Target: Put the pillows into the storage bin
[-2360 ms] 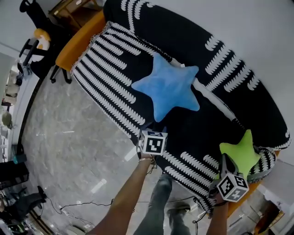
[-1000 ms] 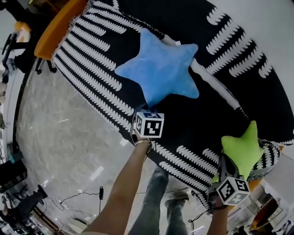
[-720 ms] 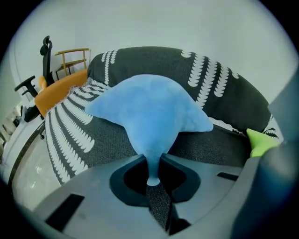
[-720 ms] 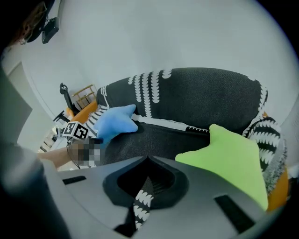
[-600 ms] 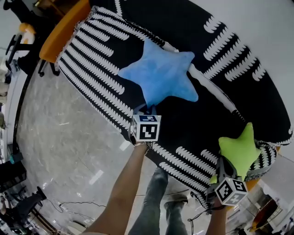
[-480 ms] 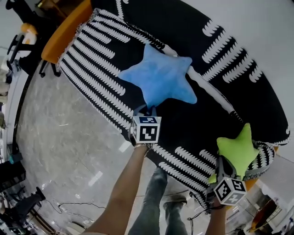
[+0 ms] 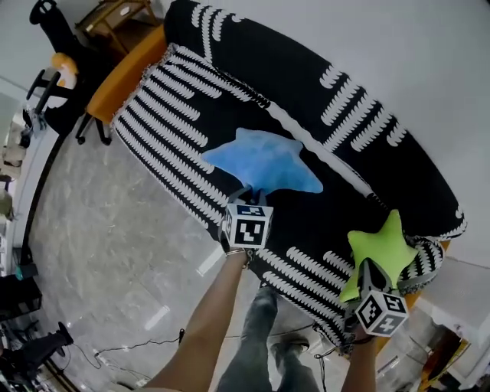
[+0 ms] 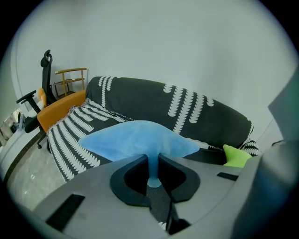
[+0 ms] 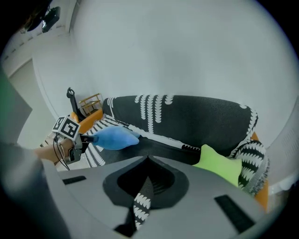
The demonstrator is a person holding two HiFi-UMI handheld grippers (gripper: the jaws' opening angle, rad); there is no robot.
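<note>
A blue star pillow (image 7: 264, 164) hangs just above the black-and-white striped sofa (image 7: 176, 115), lifted by one point. My left gripper (image 7: 250, 196) is shut on that point; its jaws have just been closing, and the blue tip sits pinched between them in the left gripper view (image 8: 153, 161). A green star pillow (image 7: 383, 249) lies at the sofa's right end. My right gripper (image 7: 366, 269) is beside its lower point. In the right gripper view its jaws (image 9: 148, 159) meet with nothing between them, and the green pillow (image 9: 224, 169) shows to their right. No storage bin is in view.
The sofa's orange base (image 7: 126, 73) shows at the left end. A black office chair (image 7: 53, 84) and a wooden stool (image 7: 115, 15) stand beyond it. Cables (image 7: 145, 341) trail over the marble floor. The person's legs (image 7: 264, 337) are below the sofa's front edge.
Both grippers have risen. The blue pillow has come up off the seat, pulled by its near point. The green pillow stays by the right gripper.
</note>
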